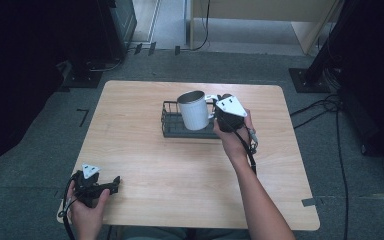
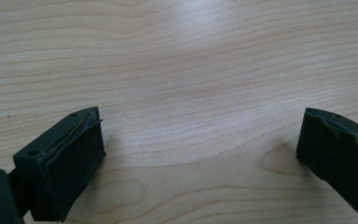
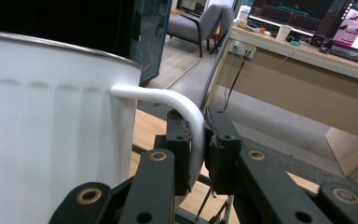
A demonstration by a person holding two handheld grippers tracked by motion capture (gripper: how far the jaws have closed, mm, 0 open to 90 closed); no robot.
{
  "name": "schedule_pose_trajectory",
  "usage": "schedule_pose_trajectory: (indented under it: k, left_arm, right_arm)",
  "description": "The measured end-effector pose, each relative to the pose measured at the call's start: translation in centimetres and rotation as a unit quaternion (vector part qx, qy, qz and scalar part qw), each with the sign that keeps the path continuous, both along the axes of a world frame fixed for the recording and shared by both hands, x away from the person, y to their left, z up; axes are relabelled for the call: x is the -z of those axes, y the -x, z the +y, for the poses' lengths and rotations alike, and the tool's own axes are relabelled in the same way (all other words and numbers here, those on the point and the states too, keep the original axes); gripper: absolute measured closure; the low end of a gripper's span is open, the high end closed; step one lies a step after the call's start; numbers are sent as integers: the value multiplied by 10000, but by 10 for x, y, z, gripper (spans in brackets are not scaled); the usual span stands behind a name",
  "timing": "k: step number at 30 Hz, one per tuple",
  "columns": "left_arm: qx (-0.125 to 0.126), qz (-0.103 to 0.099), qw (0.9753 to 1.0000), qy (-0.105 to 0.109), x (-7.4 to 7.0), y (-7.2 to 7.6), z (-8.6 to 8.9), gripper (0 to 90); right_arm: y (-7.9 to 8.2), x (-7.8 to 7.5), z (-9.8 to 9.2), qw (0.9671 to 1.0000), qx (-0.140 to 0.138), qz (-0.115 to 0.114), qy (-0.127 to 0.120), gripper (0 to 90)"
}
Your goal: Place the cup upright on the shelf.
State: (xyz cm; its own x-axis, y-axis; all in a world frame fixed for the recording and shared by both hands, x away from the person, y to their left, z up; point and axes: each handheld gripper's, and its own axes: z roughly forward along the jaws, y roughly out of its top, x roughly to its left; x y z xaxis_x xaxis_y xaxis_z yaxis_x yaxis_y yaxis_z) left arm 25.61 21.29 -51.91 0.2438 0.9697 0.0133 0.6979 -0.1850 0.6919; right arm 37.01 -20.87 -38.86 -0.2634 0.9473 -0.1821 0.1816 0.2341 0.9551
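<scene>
Right gripper [image 1: 219,111], held in the person's right hand [image 1: 235,131] just right of the frame's centre in the high view, has its two black jaws closed tight on the thin curved handle [image 3: 193,128] of a white ribbed metal mug with a bare steel rim [image 1: 196,110]. In the right gripper view the handle arches out from the mug's wall at the middle of the frame and drops down between the two jaw pads [image 3: 179,140], which press it from either side; the mug's body fills the left half of that frame, right against the jaws. In the high view the mug stands upright, directly to the left of the gripper, over a dark wire rack tray [image 1: 169,125] that sits on the far middle part of the light wooden table with rounded corners [image 1: 190,170]. Whether the mug's base touches the tray or hangs just above it cannot be told. The grey three-cornered plate [image 1: 231,106] sits on top of this gripper, and its cable [image 1: 251,152] trails down along the forearm.

The left gripper [image 1: 114,184] lies low at the lower left of the high view, near the table's front edge, held by the left hand [image 1: 87,207]. Its jaws stand wide apart with bare wood grain between them, as the left gripper view shows [image 2: 200,140]. It is well apart from the mug and tray.
</scene>
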Motion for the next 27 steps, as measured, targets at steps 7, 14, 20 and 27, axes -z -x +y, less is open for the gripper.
schedule_pose_trajectory:
  k: [7, 14, 20, 27]
  left_arm:
    - [3, -1, 10000, -4, 0, 0, 0, 9]
    - [0, 0, 10000, -1, 0, 0, 0, 9]
    - [2, 1, 10000, -3, 0, 0, 0, 9]
    - [1, 1, 10000, -2, 0, 0, 0, 9]
  right_arm:
    - [-21, 3, 4, 9999, 146, 23, 50, 812]
    - [-37, 12, 8, 9995, 297, 16, 141, 811]
    - [-44, 20, 11, 9991, 358, -3, 247, 809]
    - [-46, 29, 13, 9982, 425, -139, 399, 808]
